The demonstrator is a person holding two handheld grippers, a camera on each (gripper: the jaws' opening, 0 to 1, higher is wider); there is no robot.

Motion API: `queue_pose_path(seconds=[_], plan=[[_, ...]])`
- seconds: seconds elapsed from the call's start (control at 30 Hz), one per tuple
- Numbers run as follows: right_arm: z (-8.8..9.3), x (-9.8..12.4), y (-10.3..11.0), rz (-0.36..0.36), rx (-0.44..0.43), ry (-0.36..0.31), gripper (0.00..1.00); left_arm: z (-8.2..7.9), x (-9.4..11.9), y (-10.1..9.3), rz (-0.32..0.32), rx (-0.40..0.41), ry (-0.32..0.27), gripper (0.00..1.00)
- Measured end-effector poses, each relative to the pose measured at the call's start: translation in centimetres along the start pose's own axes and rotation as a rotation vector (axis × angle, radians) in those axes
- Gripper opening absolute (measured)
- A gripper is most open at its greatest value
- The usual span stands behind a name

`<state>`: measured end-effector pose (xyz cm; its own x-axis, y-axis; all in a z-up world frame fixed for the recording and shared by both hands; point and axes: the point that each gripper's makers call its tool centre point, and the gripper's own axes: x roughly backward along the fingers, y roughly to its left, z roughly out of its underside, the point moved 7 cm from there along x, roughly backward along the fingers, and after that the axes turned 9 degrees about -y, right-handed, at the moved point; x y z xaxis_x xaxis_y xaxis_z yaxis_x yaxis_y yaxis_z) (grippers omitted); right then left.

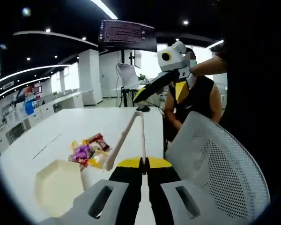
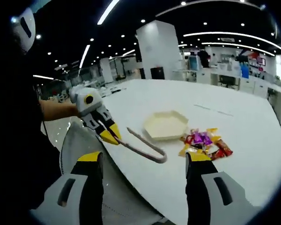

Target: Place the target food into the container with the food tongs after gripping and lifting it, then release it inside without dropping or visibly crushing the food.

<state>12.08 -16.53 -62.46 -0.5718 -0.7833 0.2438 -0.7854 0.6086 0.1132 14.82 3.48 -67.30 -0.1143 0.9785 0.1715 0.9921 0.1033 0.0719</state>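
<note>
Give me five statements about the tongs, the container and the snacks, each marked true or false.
1. The left tool is shut on the tongs. True.
2. The right tool is shut. False: its jaws stand wide apart, holding nothing.
3. The container holds snacks. False: it is empty.
4. The snacks lie in a pile on the table beside the container. True.
5. The tongs grip a snack. False: their tips hold nothing.

White table [image 2: 253, 117] bearing a pale hexagonal container [image 2: 166, 124], with a heap of wrapped snacks [image 2: 203, 142] just beside it and a black computer mouse [image 1: 143, 108] at the far edge.
</note>
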Motion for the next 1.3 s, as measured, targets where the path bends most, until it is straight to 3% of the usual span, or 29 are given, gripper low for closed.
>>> queue_pose_path(seconds=[0.1,0.3,0.7,0.9,1.0,1.17,1.3], plan=[[-1.2,-0.8,0.4,-0.026,0.014,-0.029,0.72,-1.2,0.0,-0.6,0.004,-0.020,-0.014,0.00],[-1.4,-2.0,1.3,-0.070,0.027,-0.039,0.72,-2.9,-0.1,-1.6,0.017,-0.042,-0.047,0.00],[-3.9,-2.6,3.0,-0.141,0.080,-0.074,0.71,-7.3,0.7,-3.0,0.042,-0.073,-0.137,0.00],[-6.1,-2.4,3.8,-0.189,0.029,-0.168,0.71,-9.4,1.3,-3.4,0.056,-0.090,-0.173,0.00],[-6.8,-2.3,3.7,-0.183,0.052,-0.185,0.70,-10.1,1.4,-3.5,0.051,-0.103,-0.191,0.00],[-7.7,-2.6,4.6,-0.215,0.036,-0.220,0.70,-11.3,1.5,-3.6,0.065,-0.055,-0.261,0.00],[-8.6,-2.3,5.6,-0.272,0.115,-0.241,0.69,-12.0,1.9,-3.6,0.088,-0.006,-0.313,0.00]])
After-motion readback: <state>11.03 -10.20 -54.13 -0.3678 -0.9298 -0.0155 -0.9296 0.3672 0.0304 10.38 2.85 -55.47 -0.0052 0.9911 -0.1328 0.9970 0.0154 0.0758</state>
